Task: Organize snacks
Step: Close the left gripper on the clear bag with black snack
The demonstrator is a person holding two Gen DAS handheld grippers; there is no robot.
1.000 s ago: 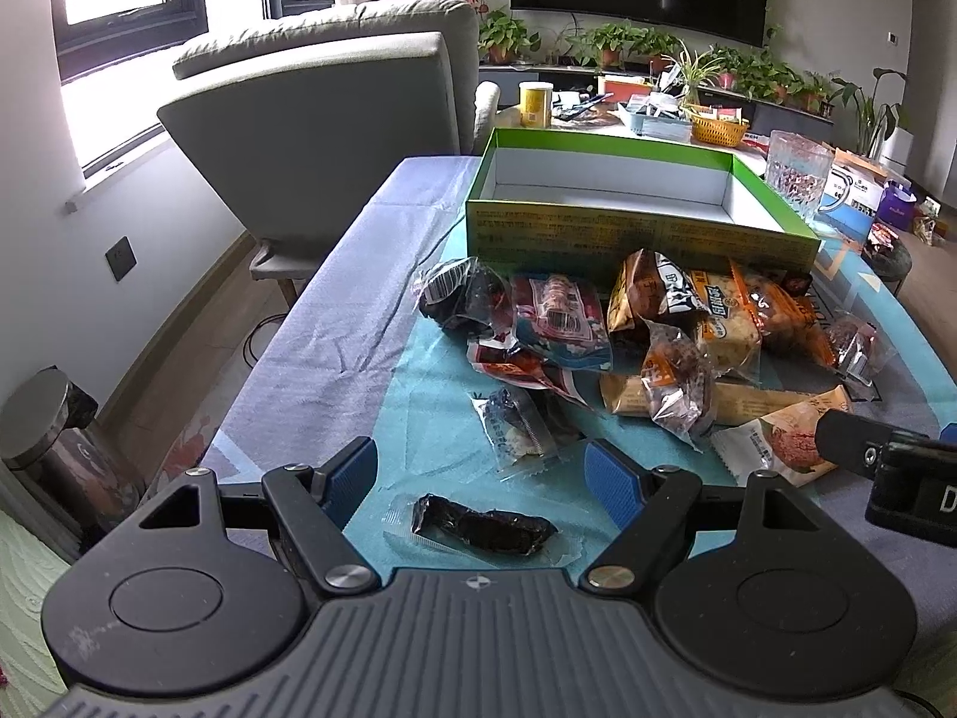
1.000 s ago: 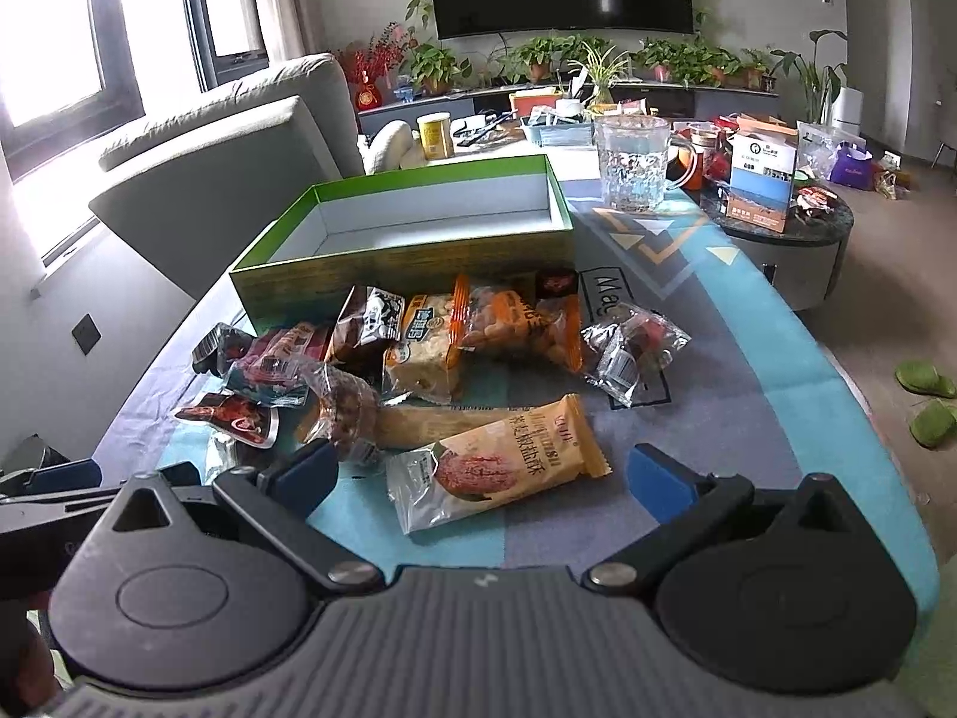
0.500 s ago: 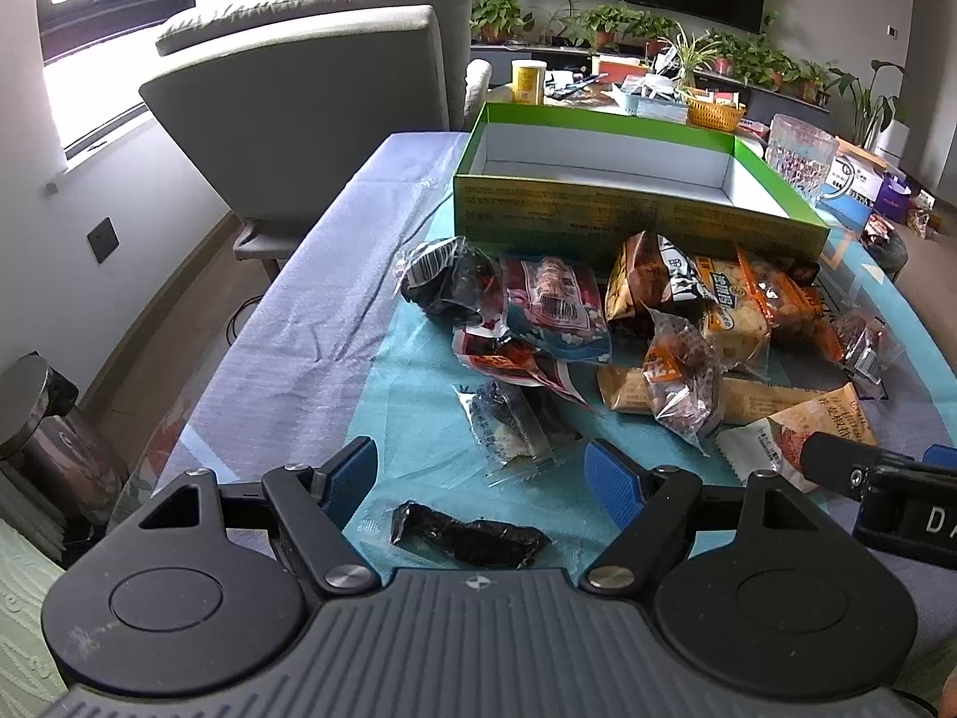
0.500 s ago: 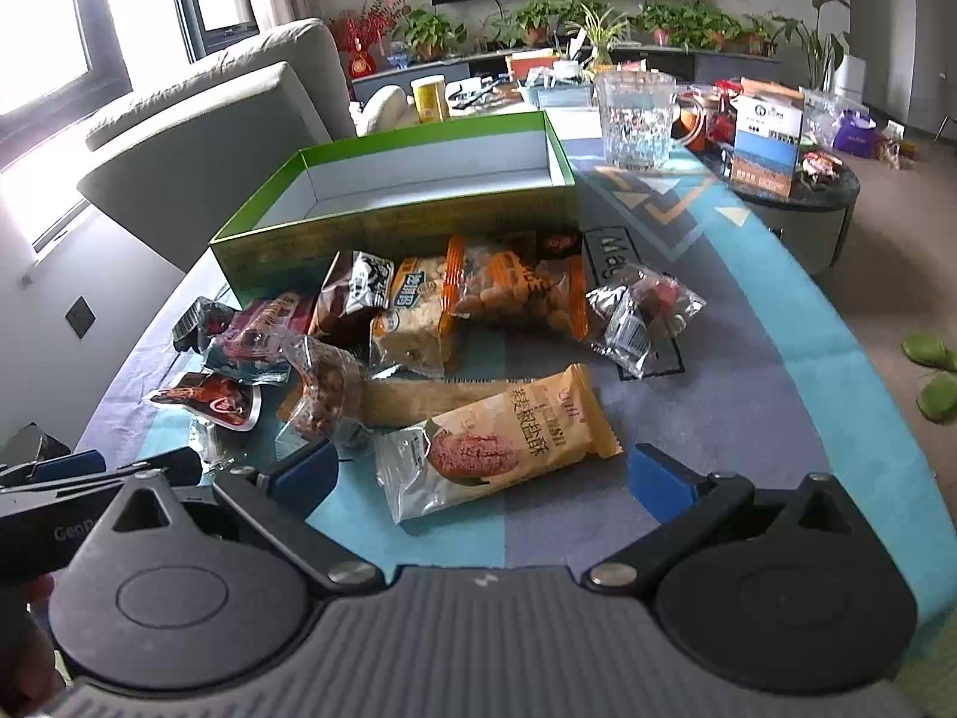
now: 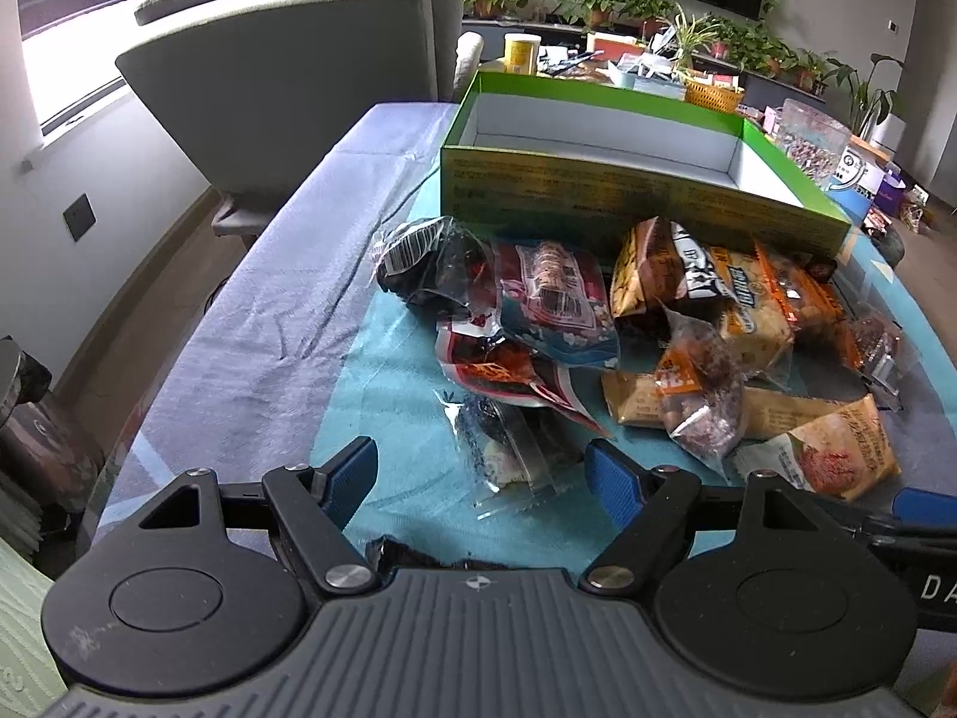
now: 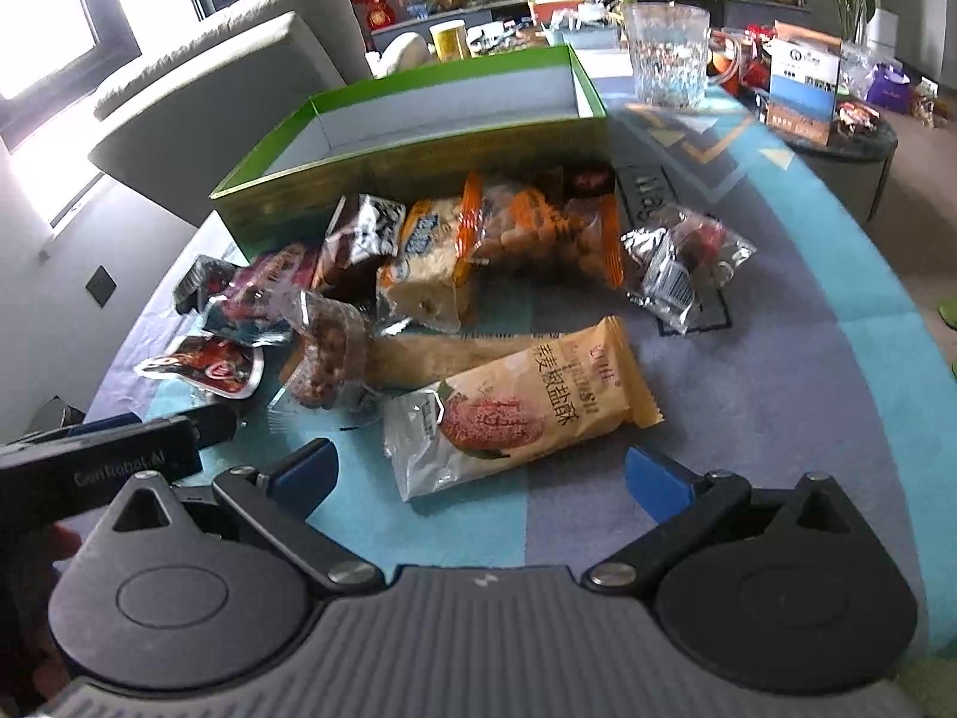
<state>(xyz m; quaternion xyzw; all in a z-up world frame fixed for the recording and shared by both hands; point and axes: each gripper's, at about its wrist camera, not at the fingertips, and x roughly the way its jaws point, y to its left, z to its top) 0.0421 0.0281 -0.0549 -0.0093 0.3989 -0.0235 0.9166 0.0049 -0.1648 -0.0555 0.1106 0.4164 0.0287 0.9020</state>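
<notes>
Several wrapped snacks lie in a pile on the table in front of an open, empty green box (image 5: 628, 203), which also shows in the right wrist view (image 6: 418, 161). My left gripper (image 5: 481, 475) is open, low over a small clear packet (image 5: 508, 455); a dark packet (image 5: 418, 556) lies just under its body. My right gripper (image 6: 478, 472) is open, with a tan biscuit packet (image 6: 520, 407) just ahead between its fingers. The left gripper's body (image 6: 113, 461) shows at the left of the right wrist view.
A grey armchair (image 5: 287, 66) stands at the table's left far corner. A glass tumbler (image 6: 667, 54) and a blue-and-white carton (image 6: 801, 90) stand beyond the box to the right. Plants and clutter line the back. The table's right edge (image 6: 933, 359) drops to the floor.
Both grippers have moved forward and lower toward the snack pile. The dark packet has slid under the left gripper's body. Both stay open.
</notes>
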